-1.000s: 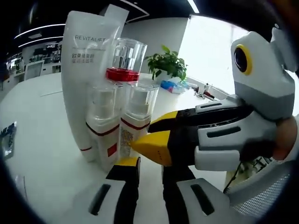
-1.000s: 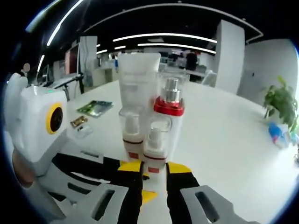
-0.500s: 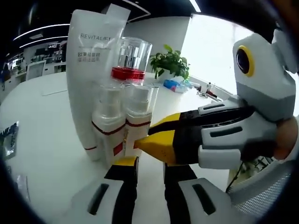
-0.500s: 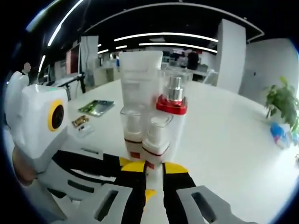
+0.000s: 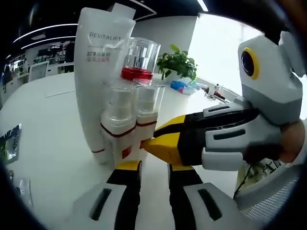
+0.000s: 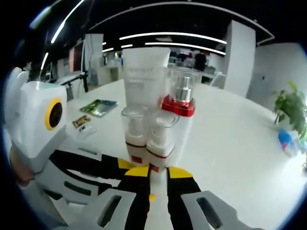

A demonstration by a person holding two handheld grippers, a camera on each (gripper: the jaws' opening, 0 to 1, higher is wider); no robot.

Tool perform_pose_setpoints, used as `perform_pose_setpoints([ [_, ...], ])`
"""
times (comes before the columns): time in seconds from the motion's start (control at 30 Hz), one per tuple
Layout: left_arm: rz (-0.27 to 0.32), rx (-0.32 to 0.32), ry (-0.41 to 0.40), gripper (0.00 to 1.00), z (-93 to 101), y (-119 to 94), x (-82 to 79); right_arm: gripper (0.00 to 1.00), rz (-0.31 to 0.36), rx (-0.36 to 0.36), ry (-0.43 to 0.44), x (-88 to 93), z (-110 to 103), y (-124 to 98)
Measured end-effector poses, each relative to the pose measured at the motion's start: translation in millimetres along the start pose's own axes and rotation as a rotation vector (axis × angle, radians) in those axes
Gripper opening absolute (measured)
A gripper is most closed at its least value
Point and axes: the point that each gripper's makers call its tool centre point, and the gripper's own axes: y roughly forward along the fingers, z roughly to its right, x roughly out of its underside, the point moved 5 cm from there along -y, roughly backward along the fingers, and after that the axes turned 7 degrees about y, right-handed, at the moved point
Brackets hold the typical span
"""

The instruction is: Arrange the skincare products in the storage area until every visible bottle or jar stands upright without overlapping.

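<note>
The skincare group stands upright, packed tight on the white table (image 5: 43, 143): tall white tube (image 5: 98, 72) w/ REVITALIFT print at the back, red-collared bottle (image 5: 138, 62) w/ clear cap next to it, and two small pump bottles (image 5: 125, 122) w/ clear caps and red bands in front, side by side and touching. In the right gripper view you see the same cluster from the other side: tube (image 6: 144, 76), red-collared bottle (image 6: 181, 103), pump bottles (image 6: 146, 139) nearest you.

Your right gripper (image 6: 152, 178) has its yellow tips close together at the base of the nearer pump bottle, narrow slot between them; can't tell whether they pinch it or just touch. In the left gripper view it comes in from the right, w/ its yellow tip (image 5: 160, 146) against the bottles' base.

Your left gripper (image 5: 153, 168) sits low in front of the cluster, jaws a bit apart, nothing between them.

Further out: potted plant (image 5: 180, 64) and small blue items (image 5: 180, 86) across the table, a flat green packet (image 6: 98, 108) and small clutter beside it on the other side. Office ceiling lights behind.
</note>
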Motion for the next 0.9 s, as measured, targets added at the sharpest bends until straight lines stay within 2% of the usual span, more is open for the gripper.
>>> perform_pose_setpoints([
  [0.37,0.01,0.014,0.002,0.2,-1.8,0.6,-2.5,0.02,0.012,0.0,0.009,-0.1,-0.1,-3.0],
  [0.9,0.024,0.034,0.011,0.22,1.7,1.2,-5.8,0.02,0.024,0.01,0.02,-2.5,1.3,-7.7],
])
